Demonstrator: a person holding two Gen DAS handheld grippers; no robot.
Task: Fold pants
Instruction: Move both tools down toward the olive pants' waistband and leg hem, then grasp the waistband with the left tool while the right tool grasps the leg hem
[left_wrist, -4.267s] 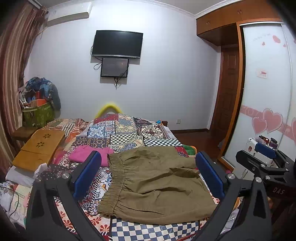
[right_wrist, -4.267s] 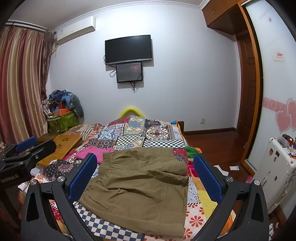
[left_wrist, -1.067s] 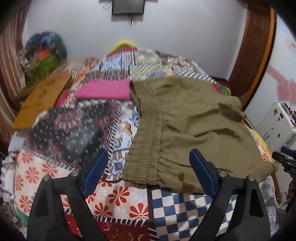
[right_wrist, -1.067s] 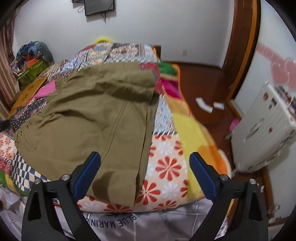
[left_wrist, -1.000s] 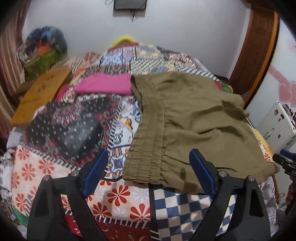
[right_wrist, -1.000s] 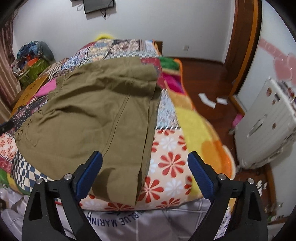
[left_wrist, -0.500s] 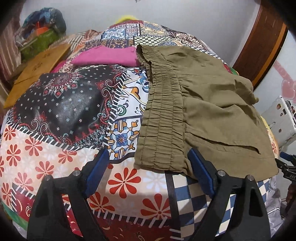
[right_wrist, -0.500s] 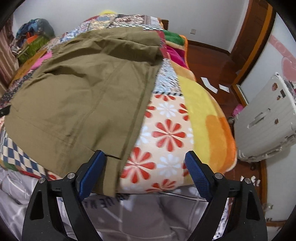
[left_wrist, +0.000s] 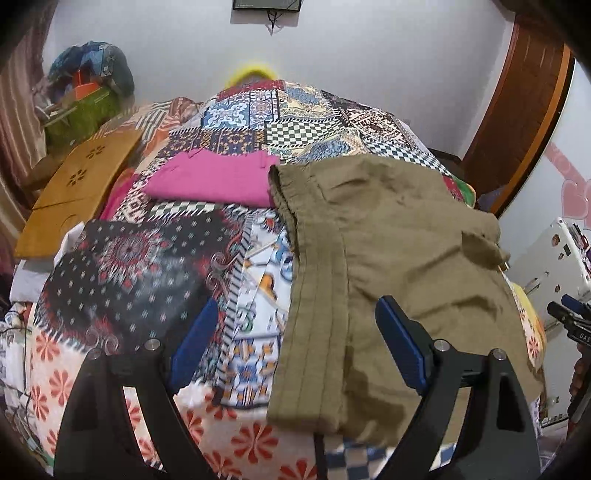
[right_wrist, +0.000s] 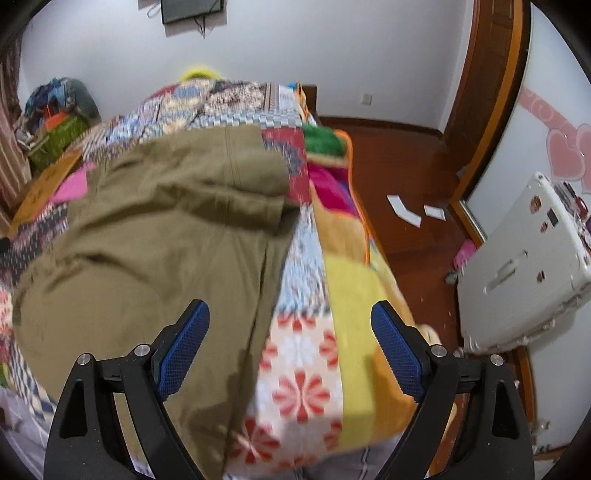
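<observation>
On the patchwork quilt (left_wrist: 236, 122): olive shorts (left_wrist: 391, 236), spread flat, waistband toward my left gripper (left_wrist: 295, 343), hem toward my right gripper (right_wrist: 290, 343). Both claws wide, holding nothing, above the near edge. Pink garment (left_wrist: 210, 177) touching the waistband's far end.

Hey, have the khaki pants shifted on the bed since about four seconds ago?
No. The khaki pants lie with their waistband beside the pink cloth as before; only the cameras moved closer.
</observation>
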